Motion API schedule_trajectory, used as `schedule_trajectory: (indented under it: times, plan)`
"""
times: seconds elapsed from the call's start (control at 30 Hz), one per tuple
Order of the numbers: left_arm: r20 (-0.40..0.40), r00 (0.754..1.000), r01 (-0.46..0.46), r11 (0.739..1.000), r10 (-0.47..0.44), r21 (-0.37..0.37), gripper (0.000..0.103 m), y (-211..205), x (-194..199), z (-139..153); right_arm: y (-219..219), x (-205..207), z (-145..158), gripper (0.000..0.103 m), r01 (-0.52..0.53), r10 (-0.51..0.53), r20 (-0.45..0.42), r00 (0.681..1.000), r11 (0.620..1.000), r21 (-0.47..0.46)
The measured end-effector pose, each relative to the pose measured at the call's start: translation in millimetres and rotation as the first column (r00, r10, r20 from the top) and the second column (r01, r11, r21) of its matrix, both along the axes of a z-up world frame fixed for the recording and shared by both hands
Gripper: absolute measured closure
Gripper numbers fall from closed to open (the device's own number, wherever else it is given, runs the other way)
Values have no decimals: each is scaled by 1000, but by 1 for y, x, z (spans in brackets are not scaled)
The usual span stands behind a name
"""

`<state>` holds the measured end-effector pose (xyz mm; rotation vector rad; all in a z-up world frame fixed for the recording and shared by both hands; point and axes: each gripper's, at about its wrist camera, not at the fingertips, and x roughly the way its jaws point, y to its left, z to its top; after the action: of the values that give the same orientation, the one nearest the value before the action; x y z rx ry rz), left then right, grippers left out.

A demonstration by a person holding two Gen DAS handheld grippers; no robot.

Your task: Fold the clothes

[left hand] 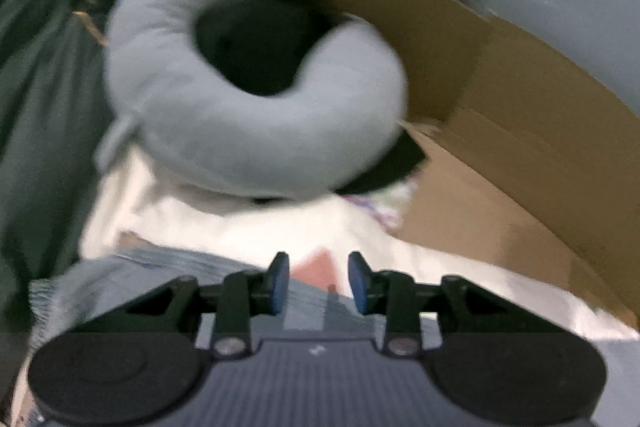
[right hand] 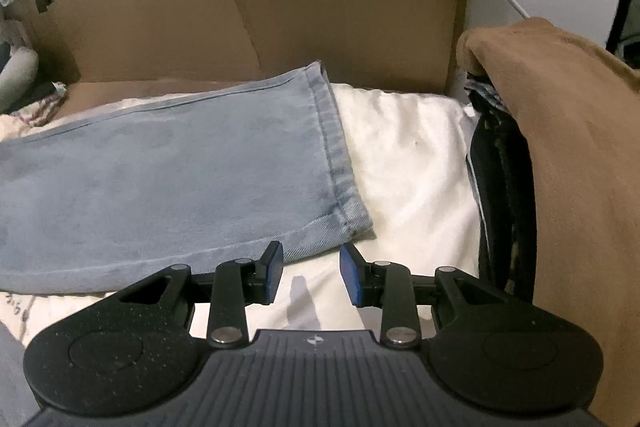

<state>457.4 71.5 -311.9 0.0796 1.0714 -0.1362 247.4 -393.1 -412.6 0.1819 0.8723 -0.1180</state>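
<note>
The right claw [right hand: 311, 273] hangs with jaws apart, nothing between the blue pads, over white bedding [right hand: 404, 155]. The jeans leg [right hand: 168, 179] lies flat at its 10 o'clock, hem toward 12; the waist end is cut off by the left edge. Cardboard [right hand: 280, 7] stands at 12, a brown garment [right hand: 568, 147] at 3 covering darker cloth that is hard to identify. The left claw [left hand: 319, 283] is also parted and empty, above blurred denim [left hand: 132, 279]. A grey neck pillow [left hand: 248, 131] fills its 12 o'clock, smeared by motion.
</note>
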Motion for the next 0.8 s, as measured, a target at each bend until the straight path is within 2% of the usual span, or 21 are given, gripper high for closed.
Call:
schedule_trajectory:
  times: [0.13,0.27,0.37,0.43,0.5,0.67,0.8]
  plan:
    - [-22,998,61,998,-61,-16,68,-27,-12,-5,1,-10,-3,64,47,-47,-5,999,998,49]
    - [-52,991,120,993,-121,-20,67,-53,-27,-16,1,-19,-10,51,107,-106,-13,994,990,89]
    - [-65,982,176,984,-176,-3,67,-71,-39,-27,0,-25,-16,50,153,-152,-20,988,979,132]
    - [-74,977,201,980,-201,-17,65,-78,-46,-33,-1,-28,-21,50,187,-185,-26,982,969,161]
    - [-78,972,221,975,-222,-28,64,-82,-52,-41,-2,-27,-28,50,219,-216,-34,976,956,195]
    - [-75,969,237,971,-236,3,63,-78,-69,-65,-5,-16,-36,49,263,-267,-21,963,927,266]
    - [-95,966,245,969,-241,41,63,-72,-67,-80,-9,0,-36,49,275,-287,-6,958,911,307]
